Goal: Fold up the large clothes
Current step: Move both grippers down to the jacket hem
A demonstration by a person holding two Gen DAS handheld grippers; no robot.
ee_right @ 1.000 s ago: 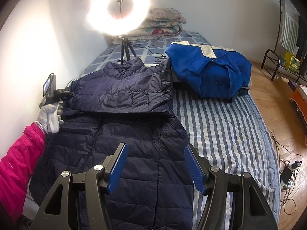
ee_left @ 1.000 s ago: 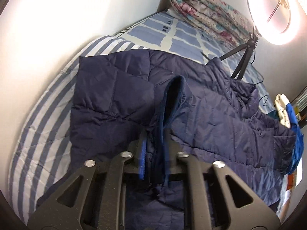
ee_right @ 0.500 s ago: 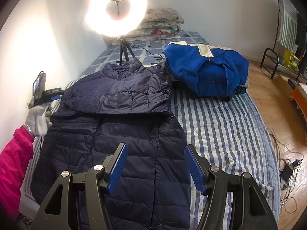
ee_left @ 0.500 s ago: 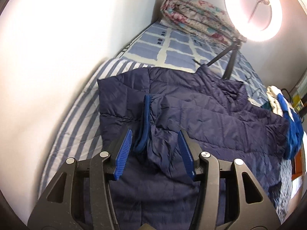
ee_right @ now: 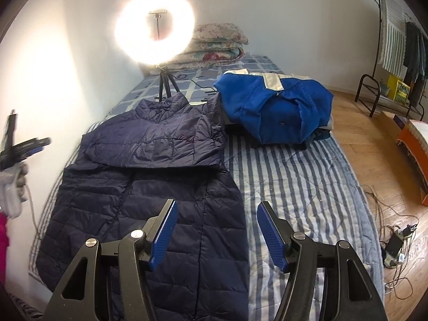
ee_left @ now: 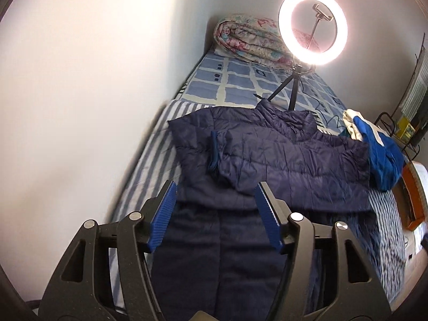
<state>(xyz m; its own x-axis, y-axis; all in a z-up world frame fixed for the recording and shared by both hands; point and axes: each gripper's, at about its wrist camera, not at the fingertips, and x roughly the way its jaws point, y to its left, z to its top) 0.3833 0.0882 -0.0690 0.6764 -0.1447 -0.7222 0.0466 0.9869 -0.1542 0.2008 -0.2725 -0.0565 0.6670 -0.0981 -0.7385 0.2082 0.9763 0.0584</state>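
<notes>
Jacket (ee_right: 149, 187) lies flat on the bed (ee_right: 294, 187), sleeves folded across its chest, our left tool (ee_left: 214, 208) opening empty above it and right tool (ee_right: 214, 227) wide over its hem, and we judge the slippery sleeves could slide off.

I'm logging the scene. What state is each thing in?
Navy jacket: flat on bed, sleeves folded across the chest.
Blue jacket: folded, lying beyond it.
Quilt: folded at the bed's head.
Ring light: on.
Left gripper: jaws opening, empty.
Right gripper: open, empty.
</notes>
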